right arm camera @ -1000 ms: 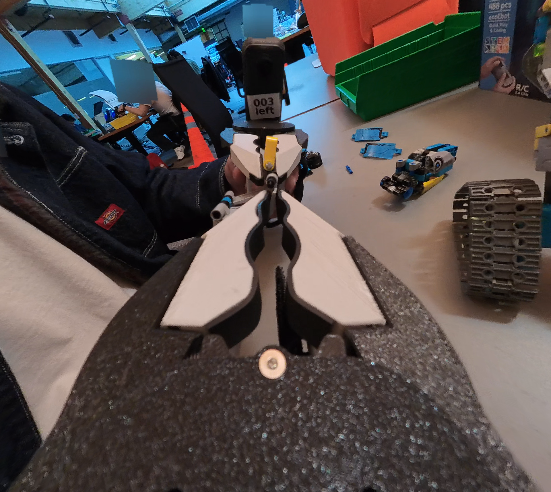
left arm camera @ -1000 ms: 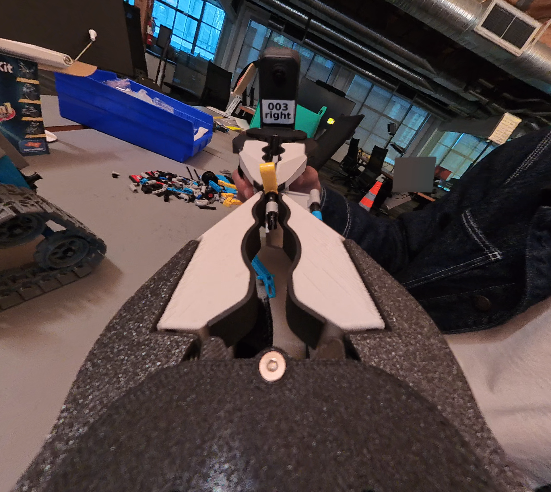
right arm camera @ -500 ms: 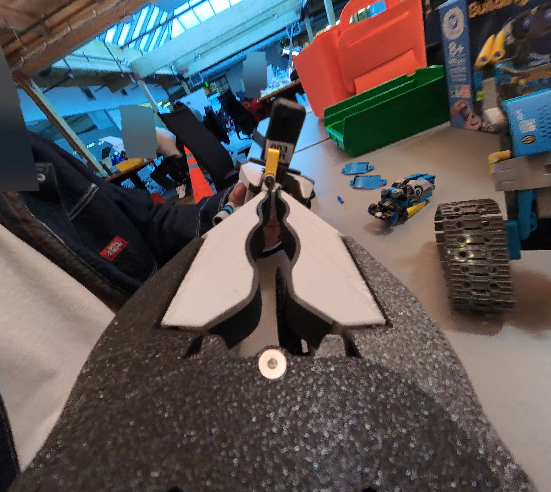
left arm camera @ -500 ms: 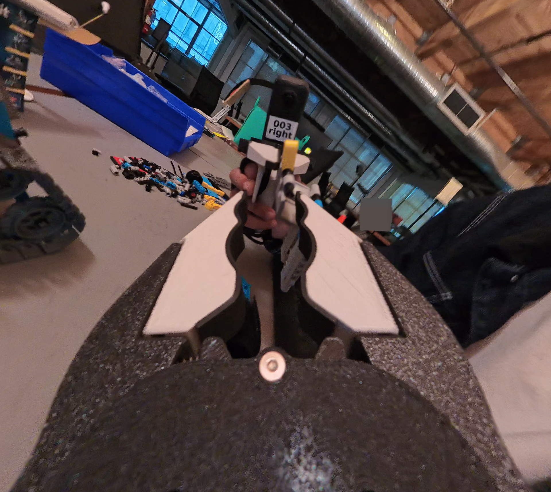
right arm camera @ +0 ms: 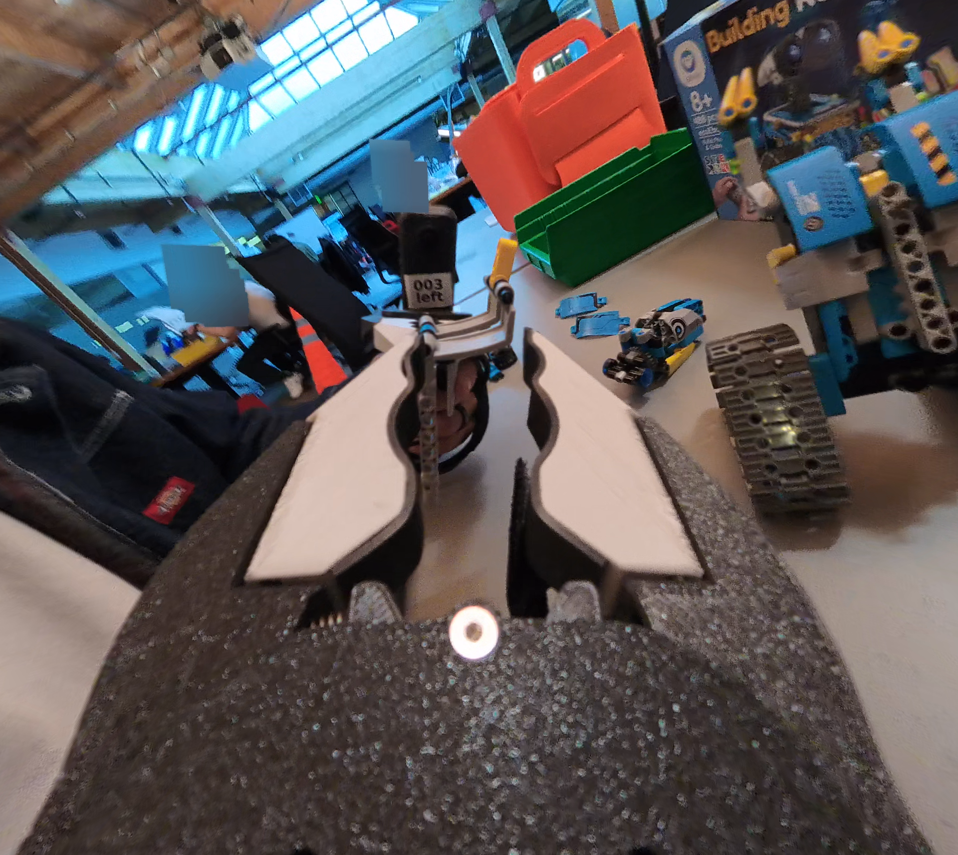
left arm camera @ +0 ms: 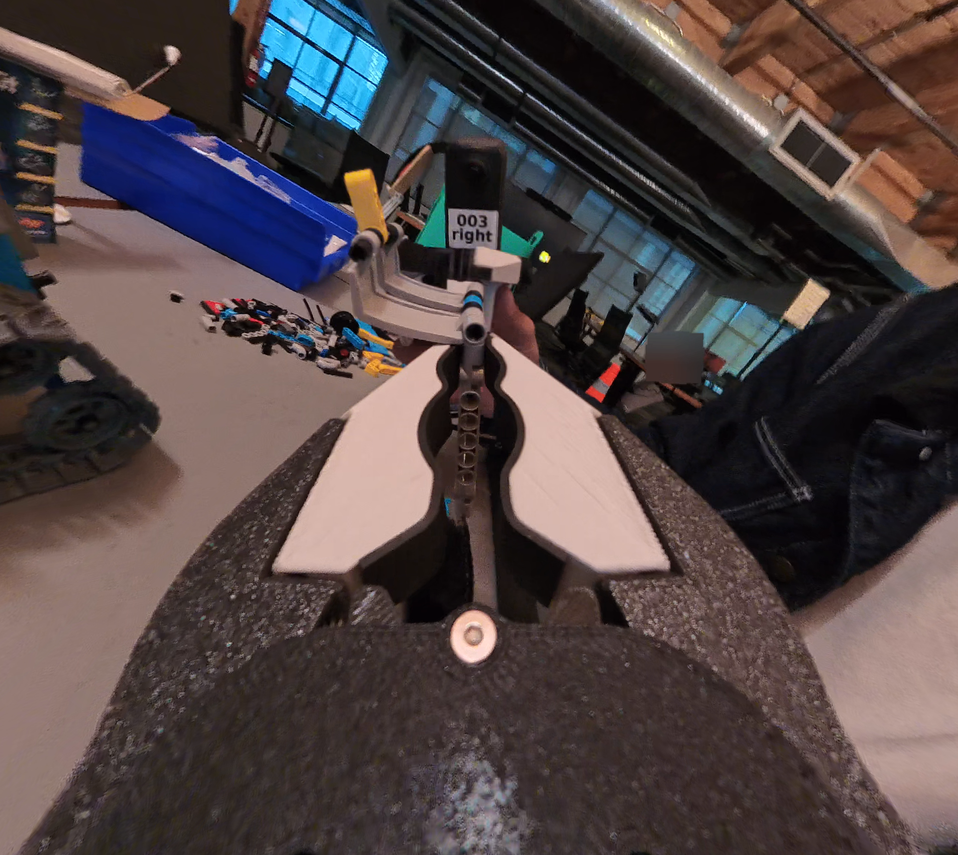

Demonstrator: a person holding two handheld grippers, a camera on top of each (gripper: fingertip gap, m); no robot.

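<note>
Two grippers: held nose to nose above the grey table (left arm camera: pixel 217 415).
Left gripper (left arm camera: pixel 470 363): jaws pinched on the grey holed beam (left arm camera: pixel 466 431) of a small brick assembly (left arm camera: pixel 409 296).
Right gripper (right arm camera: pixel 469 353): jaws parted; the assembly (right arm camera: pixel 469 335) lies against its left finger.
Handling: judged light, rigid, snap-jointed; best gripped on the beam, not the yellow lever (left arm camera: pixel 365 198).
Nearby: loose parts pile (left arm camera: pixel 295 332), blue bin (left arm camera: pixel 207 192), tracked robot (right arm camera: pixel 829 353).

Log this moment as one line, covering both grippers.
left gripper: shut on grey holed beam | right gripper: open, beam beside one finger | nearby: tracked toy robot
</note>
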